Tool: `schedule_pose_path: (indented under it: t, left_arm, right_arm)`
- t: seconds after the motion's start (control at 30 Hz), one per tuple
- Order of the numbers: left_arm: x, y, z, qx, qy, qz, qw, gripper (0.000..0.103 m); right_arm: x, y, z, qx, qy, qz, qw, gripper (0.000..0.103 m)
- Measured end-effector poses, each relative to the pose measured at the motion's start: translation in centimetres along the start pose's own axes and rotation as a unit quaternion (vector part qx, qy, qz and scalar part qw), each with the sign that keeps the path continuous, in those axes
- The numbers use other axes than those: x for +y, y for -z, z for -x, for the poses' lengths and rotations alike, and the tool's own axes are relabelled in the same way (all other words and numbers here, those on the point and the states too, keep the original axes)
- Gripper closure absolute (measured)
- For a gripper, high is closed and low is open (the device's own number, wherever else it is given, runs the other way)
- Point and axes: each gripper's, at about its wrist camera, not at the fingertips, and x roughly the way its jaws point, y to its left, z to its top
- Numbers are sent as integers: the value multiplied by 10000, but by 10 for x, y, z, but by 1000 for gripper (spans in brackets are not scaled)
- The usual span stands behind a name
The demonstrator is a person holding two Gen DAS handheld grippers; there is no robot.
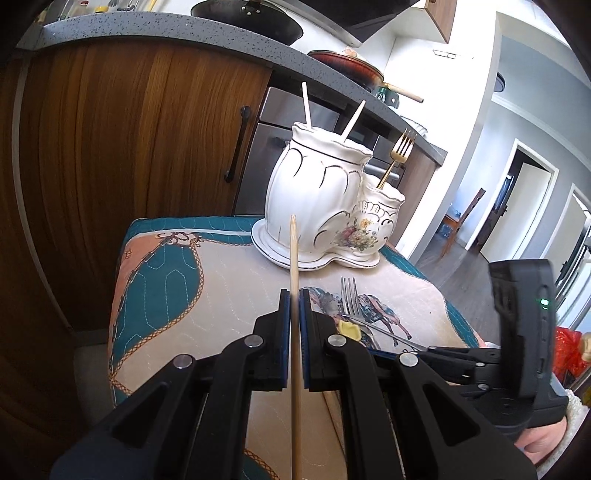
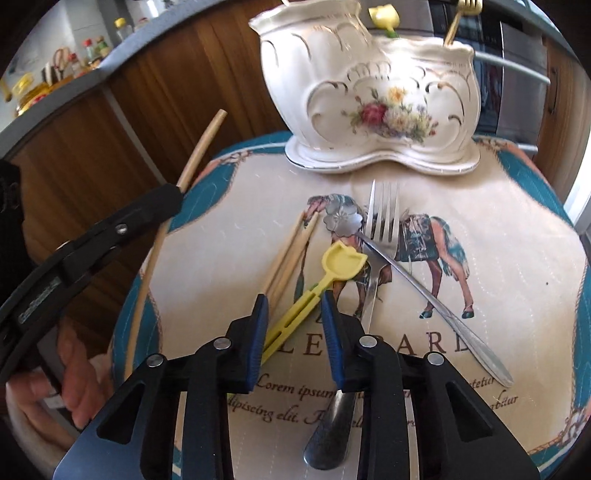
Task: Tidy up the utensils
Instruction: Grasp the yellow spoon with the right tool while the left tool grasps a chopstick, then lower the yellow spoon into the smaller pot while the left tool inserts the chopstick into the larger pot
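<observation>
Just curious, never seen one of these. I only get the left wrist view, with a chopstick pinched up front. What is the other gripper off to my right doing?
Observer: The right gripper hangs open over a yellow spoon, with the handle between its fingers, not pinched.
Operator: Any chopsticks left on the cloth?
Observer: Yes, a few loose chopsticks lie beside that spoon.
Operator: Anything in the holder I can't see?
Observer: A yellow tulip-shaped piece pokes up behind the holder's rim.
</observation>
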Motion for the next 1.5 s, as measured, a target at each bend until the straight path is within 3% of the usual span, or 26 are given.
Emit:
schedule_pose_path:
  t: [0.1, 0.17, 0.23, 0.6, 0.7, 0.83, 1.0, 1.2, 1.5]
  left_arm:
    - [-1, 0, 0, -17, 11, -23, 10000, 98]
    - [-1, 0, 1, -8, -5, -51, 10000, 98]
    - [0, 0, 0, 7, -10, -42, 10000, 98]
    - [2, -1, 1, 1, 23, -8, 10000, 98]
    - [2, -2, 4, -85, 44, -15, 10000, 98]
    - [2, -3, 7, -132, 119, 42, 9998, 98]
    - [-1, -7, 13, -229, 144, 21, 9996, 98]
    - [-2, -29, 31, -705, 126, 22, 9974, 98]
    - [-9, -82, 25, -1154, 205, -198, 9929, 98]
  right_arm:
    - [-1, -6, -3, 108, 52, 55, 9999, 75]
    - [-1, -9, -4, 167, 111, 169, 9997, 85]
    - [-1, -9, -4, 240, 153, 321, 9991, 88]
    - [6, -14, -7, 398, 418, 742, 9956, 84]
    - [13, -17, -14, 300, 392, 789, 9957, 92]
    - [15, -14, -2, -86, 351, 818, 9960, 92]
    - [5, -14, 25, -758, -70, 626, 9951, 92]
    - [-20, -31, 65, -1884, -161, 307, 9815, 92]
    - [-48, -89, 87, -2892, -118, 66, 9572, 92]
